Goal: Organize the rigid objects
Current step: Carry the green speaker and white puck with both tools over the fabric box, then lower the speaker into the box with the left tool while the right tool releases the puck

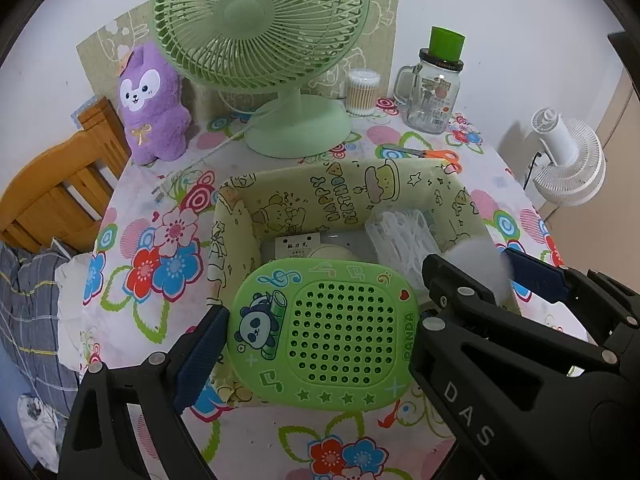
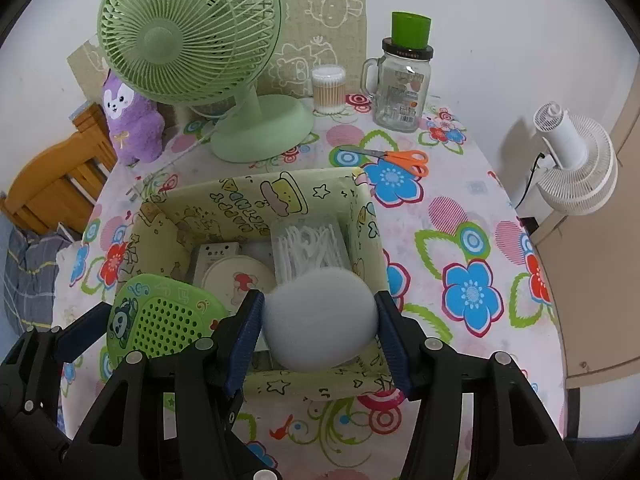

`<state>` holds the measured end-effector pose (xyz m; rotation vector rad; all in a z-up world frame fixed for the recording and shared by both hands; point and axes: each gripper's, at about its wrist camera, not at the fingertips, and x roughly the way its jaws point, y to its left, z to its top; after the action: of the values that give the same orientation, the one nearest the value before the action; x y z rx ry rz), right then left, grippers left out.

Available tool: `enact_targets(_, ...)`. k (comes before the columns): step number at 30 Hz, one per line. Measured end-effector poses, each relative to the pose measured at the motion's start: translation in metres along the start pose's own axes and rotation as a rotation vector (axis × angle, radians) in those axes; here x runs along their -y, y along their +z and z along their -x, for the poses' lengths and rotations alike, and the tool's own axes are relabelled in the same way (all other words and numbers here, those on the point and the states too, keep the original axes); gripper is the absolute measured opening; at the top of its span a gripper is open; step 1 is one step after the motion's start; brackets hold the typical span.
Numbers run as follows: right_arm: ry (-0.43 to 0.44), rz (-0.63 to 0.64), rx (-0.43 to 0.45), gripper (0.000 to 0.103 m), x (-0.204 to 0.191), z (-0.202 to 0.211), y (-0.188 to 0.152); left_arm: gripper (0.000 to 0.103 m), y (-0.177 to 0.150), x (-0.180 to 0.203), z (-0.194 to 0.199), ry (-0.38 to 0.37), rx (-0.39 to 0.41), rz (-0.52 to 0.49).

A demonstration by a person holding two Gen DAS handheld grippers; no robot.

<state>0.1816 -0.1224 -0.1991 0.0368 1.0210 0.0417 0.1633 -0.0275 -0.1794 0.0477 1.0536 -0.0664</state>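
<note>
My left gripper [image 1: 320, 320] is shut on a green perforated plastic panel with a panda print [image 1: 324, 332], held flat over the near edge of a yellow-green "Happy Birthday" box [image 1: 320, 184]. In the right wrist view, my right gripper [image 2: 320, 332] has a pale blue egg-shaped ball [image 2: 320, 320] filling the gap between its blue pads, over the box's near right part [image 2: 240, 196]. The ball's outline is blurred. The panda panel [image 2: 160, 320] shows to its left. In the box lie a clear case of white floss picks [image 2: 308, 244], a round cream lid [image 2: 240, 280] and a small white carton [image 2: 216, 252].
On the flowered tablecloth behind the box stand a green desk fan [image 1: 260, 28], a purple plush [image 1: 150, 100], a cotton swab tub [image 1: 362, 92] and a glass jar with a green cap [image 1: 434, 92]. Orange scissors [image 1: 424, 154] lie nearby. A white fan [image 1: 568, 160] is right, a wooden chair [image 1: 52, 188] left.
</note>
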Motion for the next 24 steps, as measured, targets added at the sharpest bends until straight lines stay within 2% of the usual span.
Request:
enact_targets(6,-0.017,0.017,-0.001,0.066,0.001,-0.001,0.005,0.095,0.004,0.001,-0.001,-0.003,0.004,-0.003)
enact_targets(12,-0.029,-0.005,0.036,0.074,0.006,0.005,0.017,0.095,0.017,0.004,0.000,-0.012,0.032,-0.006)
enact_targets(17,-0.050,-0.014,0.049,0.077,0.011,0.003,0.026,0.095,0.027,0.008,-0.004,-0.022,0.044,-0.009)
enact_targets(24,-0.062,-0.035,0.026,0.081,0.020,-0.004,0.030,0.095,0.033,0.011,-0.018,-0.018,0.018,-0.002)
